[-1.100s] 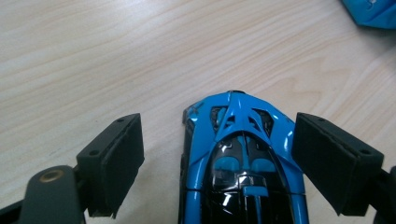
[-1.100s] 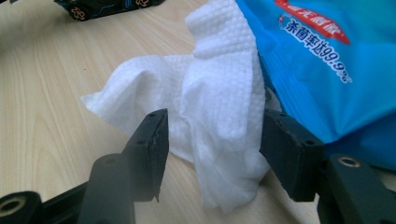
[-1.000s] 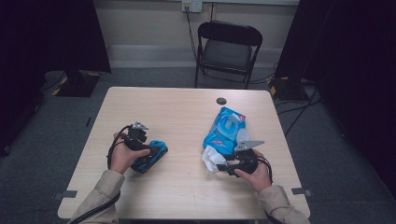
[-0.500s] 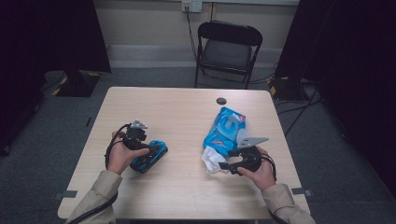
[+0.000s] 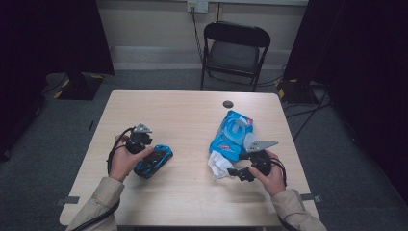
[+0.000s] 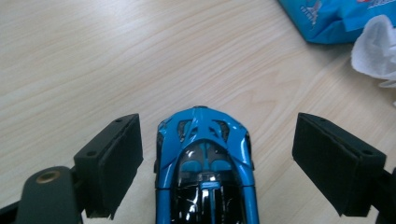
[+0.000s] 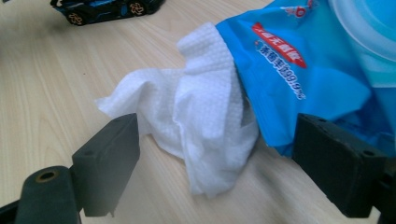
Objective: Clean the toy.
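A blue and black toy car (image 5: 154, 161) (image 6: 205, 168) rests on the wooden table between the pads of my left gripper (image 5: 148, 158) (image 6: 218, 123). That gripper is open, with a gap on each side of the car. A white wipe (image 5: 219, 163) (image 7: 205, 126) hangs crumpled out of a blue wipe pack (image 5: 233, 132) (image 7: 299, 60). My right gripper (image 5: 235, 172) (image 7: 215, 123) is open and its jaws have just been opening. The wipe lies between them, and neither pad presses on it.
A small dark round disc (image 5: 228, 104) lies near the table's far edge. A black folding chair (image 5: 234, 45) stands behind the table (image 5: 192, 120). In the right gripper view the toy car (image 7: 107, 7) shows at the top left.
The right gripper's jaws have spread apart around the wipe, which now lies loose on the table. The left hand and the car have stayed put.
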Demonstrator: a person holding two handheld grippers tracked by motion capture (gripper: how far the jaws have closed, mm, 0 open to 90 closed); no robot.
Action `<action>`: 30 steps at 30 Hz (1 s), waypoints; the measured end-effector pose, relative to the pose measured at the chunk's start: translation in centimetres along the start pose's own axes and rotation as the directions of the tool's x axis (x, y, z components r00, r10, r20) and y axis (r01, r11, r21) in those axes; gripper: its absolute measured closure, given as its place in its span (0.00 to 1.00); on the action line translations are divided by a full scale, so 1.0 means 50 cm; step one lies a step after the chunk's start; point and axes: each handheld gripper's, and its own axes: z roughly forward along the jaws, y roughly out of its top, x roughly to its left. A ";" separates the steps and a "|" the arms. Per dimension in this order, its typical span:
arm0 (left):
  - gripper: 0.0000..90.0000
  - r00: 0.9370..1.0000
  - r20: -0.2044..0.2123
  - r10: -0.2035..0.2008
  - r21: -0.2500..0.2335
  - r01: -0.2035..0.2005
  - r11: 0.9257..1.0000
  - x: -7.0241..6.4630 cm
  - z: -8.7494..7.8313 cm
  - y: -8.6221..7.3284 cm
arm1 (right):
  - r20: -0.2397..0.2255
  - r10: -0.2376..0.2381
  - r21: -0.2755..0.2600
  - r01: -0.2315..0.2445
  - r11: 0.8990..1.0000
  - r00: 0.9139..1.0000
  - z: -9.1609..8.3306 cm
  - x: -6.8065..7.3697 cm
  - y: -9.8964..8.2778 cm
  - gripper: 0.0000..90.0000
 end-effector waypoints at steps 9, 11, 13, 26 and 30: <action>0.18 0.999 0.031 0.023 -0.017 -0.022 1.000 -0.026 -0.003 0.009 | 0.009 0.010 -0.005 -0.010 1.000 1.000 -0.018 -0.009 -0.005 0.16; 0.18 0.998 0.047 0.029 -0.015 -0.028 0.999 -0.032 -0.005 0.011 | 0.012 0.011 -0.007 -0.011 1.000 1.000 -0.020 -0.009 -0.008 0.16; 0.18 0.998 0.051 0.035 -0.027 -0.034 0.999 -0.040 -0.005 0.011 | 0.015 0.014 -0.011 -0.014 1.000 1.000 -0.023 -0.008 -0.011 0.16; 0.18 0.991 0.114 0.072 -0.059 -0.066 0.996 -0.081 -0.010 0.005 | 0.042 0.030 -0.008 -0.030 1.000 0.999 -0.057 -0.014 -0.041 0.16; 0.18 0.989 0.121 0.088 -0.065 -0.081 0.995 -0.097 -0.012 0.002 | 0.049 0.037 -0.008 -0.037 0.999 0.998 -0.064 -0.020 -0.051 0.16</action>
